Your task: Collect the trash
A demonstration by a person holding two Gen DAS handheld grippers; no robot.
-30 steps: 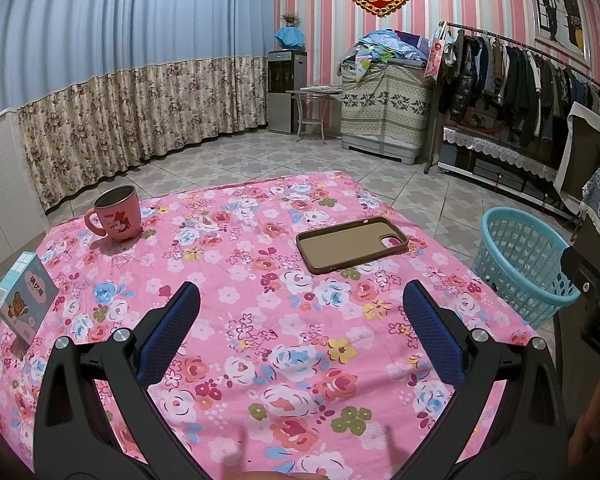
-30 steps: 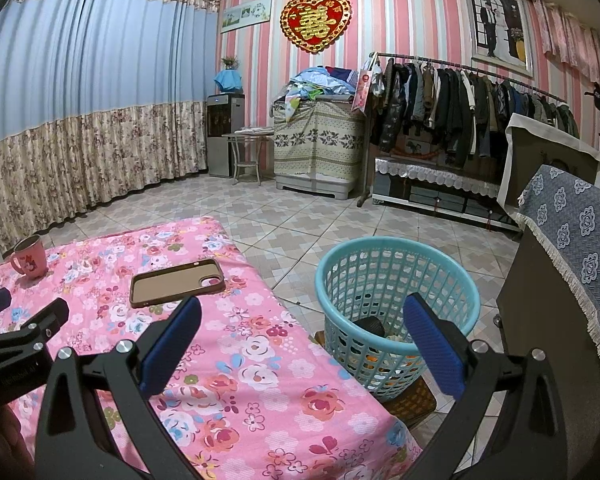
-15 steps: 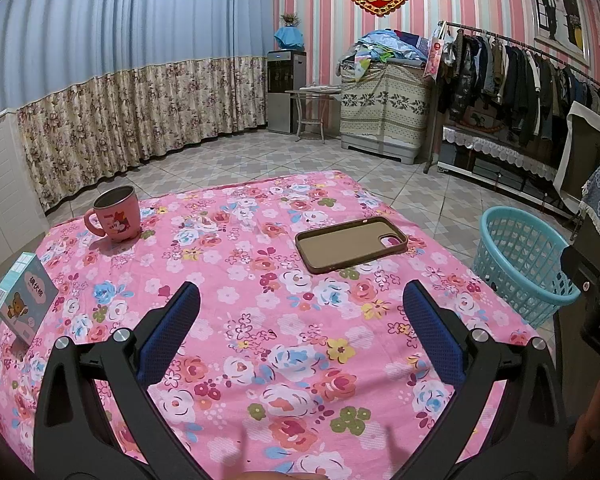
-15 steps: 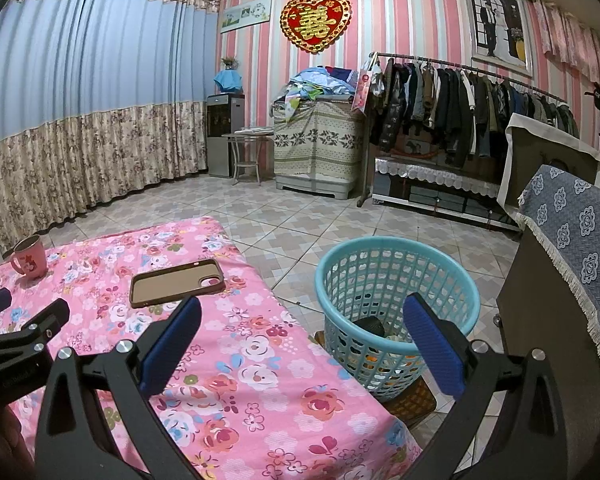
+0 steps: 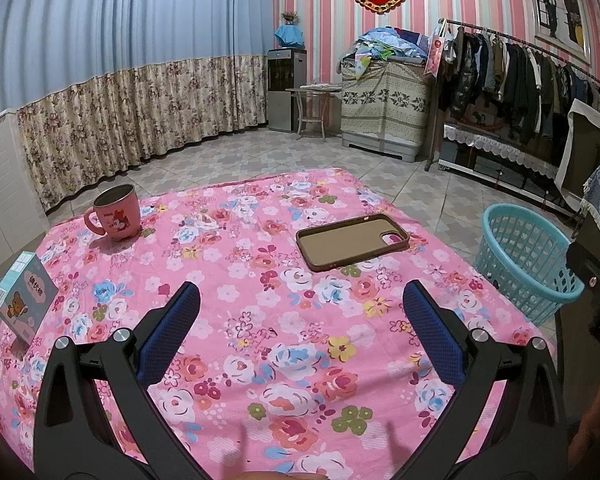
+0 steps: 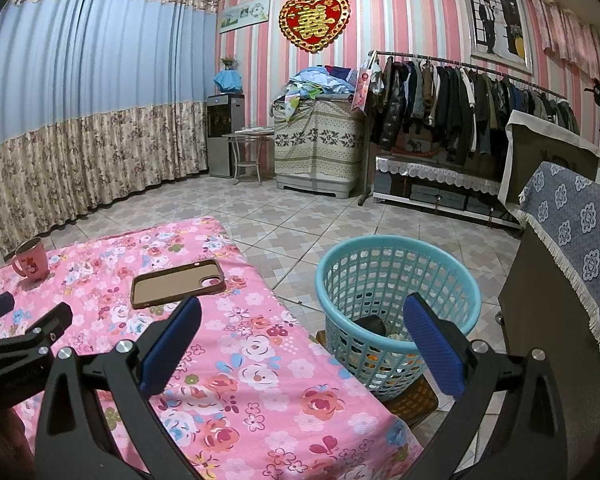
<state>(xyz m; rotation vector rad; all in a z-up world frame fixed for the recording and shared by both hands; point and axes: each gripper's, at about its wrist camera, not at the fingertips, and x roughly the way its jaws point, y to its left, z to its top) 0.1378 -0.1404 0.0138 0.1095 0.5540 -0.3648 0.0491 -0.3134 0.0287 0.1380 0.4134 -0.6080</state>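
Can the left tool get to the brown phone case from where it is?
Probably yes. The left tool is open and empty, and the brown phone case lies flat ahead with only bare flowered cloth between them.

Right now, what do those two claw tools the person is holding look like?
Both look alike: the left gripper and right gripper each have two black angular arms with triangular cutouts and silver bolts, ending in long blue textured pads. No cables or sleeves show.

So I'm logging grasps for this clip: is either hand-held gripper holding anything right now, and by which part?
Nothing is held. The left hand-held gripper and the right hand-held gripper are both open, with nothing between their fingers.
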